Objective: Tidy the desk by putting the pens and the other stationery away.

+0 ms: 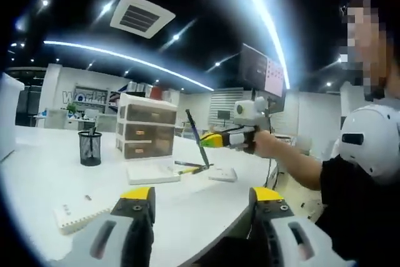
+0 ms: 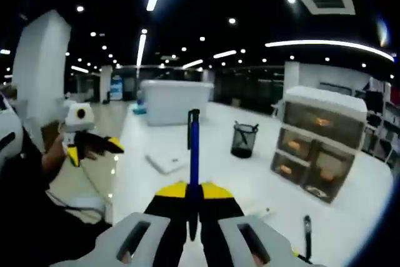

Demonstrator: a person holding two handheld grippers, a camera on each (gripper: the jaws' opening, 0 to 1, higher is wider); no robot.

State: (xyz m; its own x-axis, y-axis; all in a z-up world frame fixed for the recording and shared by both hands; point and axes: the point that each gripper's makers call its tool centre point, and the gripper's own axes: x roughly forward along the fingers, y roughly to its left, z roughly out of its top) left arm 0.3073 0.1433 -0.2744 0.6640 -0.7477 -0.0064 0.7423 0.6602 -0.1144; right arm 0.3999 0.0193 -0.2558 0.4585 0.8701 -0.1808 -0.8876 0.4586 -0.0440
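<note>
- My right gripper point(image 2: 194, 199) has its jaws clamped on a blue pen point(image 2: 194, 154), which stands upright between them above the white desk point(image 2: 206, 173).
- My left gripper point(image 1: 203, 207) hangs with jaws spread wide and nothing between them, over the desk edge.
- A black mesh pen cup point(image 1: 90, 148) stands just beside the small drawer unit point(image 1: 147, 132).
- More pens point(image 1: 190, 167) lie at the drawer unit's foot; a notepad point(image 1: 78, 212) lies near my left jaw.
</note>
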